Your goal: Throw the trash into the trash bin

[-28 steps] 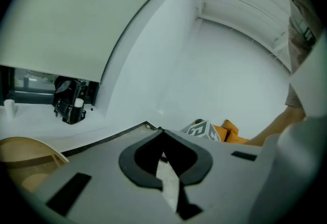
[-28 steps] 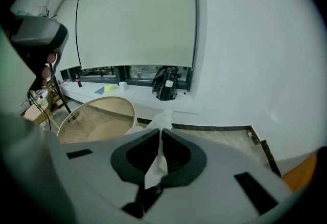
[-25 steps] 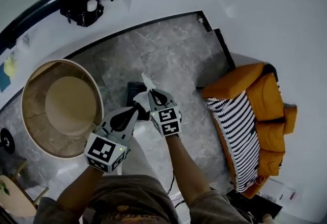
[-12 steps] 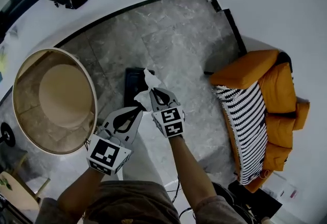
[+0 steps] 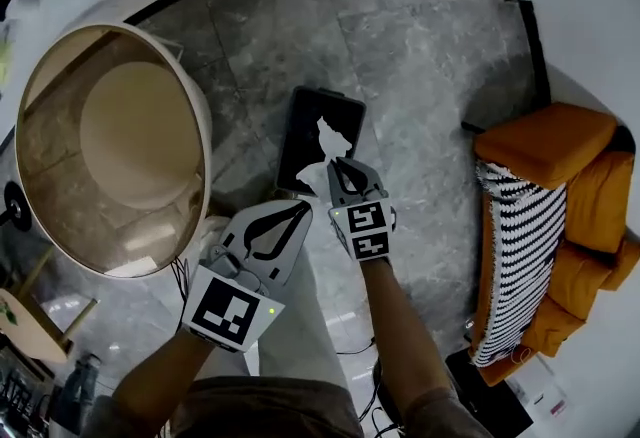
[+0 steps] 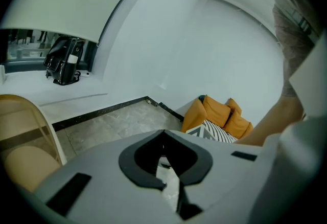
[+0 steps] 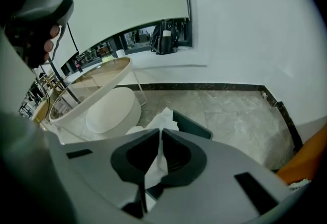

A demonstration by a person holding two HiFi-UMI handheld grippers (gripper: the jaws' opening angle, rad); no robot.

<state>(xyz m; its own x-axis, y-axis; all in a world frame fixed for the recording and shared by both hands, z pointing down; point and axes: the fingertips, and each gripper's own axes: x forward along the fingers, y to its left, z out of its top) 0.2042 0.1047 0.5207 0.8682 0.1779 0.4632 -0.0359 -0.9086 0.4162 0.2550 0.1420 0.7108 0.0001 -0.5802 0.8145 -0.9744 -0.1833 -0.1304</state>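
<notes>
Tissue [image 5: 328,140] pinched in right hand-held gripper [image 5: 343,164] above bin [image 5: 296,118] mouth; left hand-held gripper [image 5: 297,209] closed empty outside rim.

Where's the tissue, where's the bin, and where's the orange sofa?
tissue [image 5: 330,141]: head view, on its white crumpled middle.
bin [image 5: 347,118]: head view, on the dark inside near the rim.
sofa [image 5: 545,141]: head view, on the top orange cushion.
</notes>
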